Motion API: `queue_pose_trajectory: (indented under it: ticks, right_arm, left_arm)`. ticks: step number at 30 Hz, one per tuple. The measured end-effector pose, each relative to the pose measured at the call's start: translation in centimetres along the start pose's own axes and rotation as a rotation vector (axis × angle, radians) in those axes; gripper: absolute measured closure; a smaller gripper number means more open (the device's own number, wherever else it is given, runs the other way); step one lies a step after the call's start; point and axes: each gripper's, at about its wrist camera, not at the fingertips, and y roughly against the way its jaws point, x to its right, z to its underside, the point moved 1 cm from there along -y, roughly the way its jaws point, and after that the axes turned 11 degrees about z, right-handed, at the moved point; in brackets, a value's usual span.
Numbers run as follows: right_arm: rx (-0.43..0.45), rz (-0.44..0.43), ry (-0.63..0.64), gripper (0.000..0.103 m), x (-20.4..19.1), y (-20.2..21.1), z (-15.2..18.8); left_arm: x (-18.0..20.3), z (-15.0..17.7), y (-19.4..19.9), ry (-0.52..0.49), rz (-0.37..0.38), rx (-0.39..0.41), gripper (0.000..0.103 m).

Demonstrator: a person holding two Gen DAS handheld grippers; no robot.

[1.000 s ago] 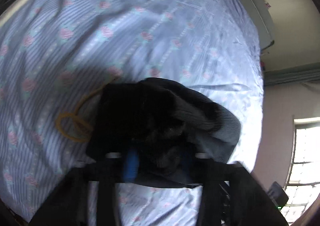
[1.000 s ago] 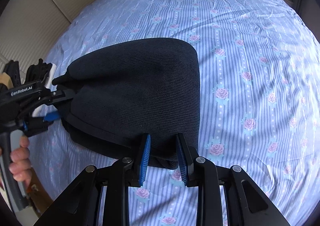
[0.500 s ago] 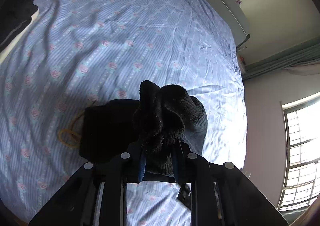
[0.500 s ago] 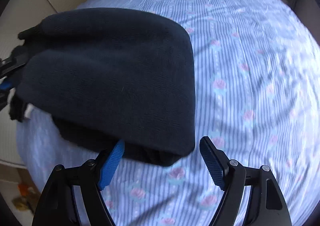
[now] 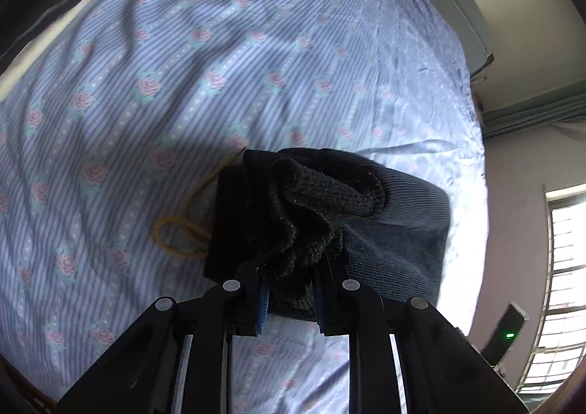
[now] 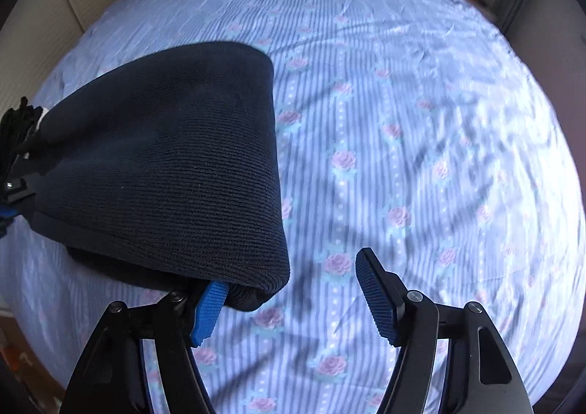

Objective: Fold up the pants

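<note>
Left gripper (image 5: pixel 289 298) is clamped on a bunched end of the dark navy ribbed-knit pants (image 6: pixel 175 165) – folded over on the blue rose-striped bedsheet (image 6: pixel 421 143), near its edge; right gripper (image 6: pixel 289 298) gapes beside the fold. Final fold, seemingly: next, lay that end flat and release

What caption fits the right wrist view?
Right gripper open beside the folded pants on the bed sheet.
</note>
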Motion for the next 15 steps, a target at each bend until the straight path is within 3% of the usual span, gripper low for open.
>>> queue_pose_trajectory:
  ticks: [4, 6, 9, 11, 15]
  right_arm:
    - [-0.019, -0.097, 0.054, 0.035, 0.5, 2.1, 0.2]
    - [0.043, -0.165, 0.062, 0.035, 0.8, 4.6, 0.6]
    - [0.116, -0.188, 0.028, 0.034, 1.9, 6.1, -0.8]
    - [0.117, -0.228, -0.014, 0.034, 2.3, 4.9, -2.6]
    - [0.019, -0.33, -0.083, 0.035, 1.7, -0.1, -5.2]
  left_arm:
    - [-0.5, -0.1, -0.5, -0.04, -0.02, -0.017, 0.08]
    - [-0.4, -0.1, -0.8, -0.066, -0.027, -0.032, 0.079]
    - [-0.2, -0.2, -1.0, -0.113, -0.054, -0.041, 0.07]
    - [-0.4, -0.4, -0.9, -0.124, -0.069, -0.049, 0.061]
    - [-0.4, -0.6, -0.5, -0.179, -0.14, -0.079, 0.042]
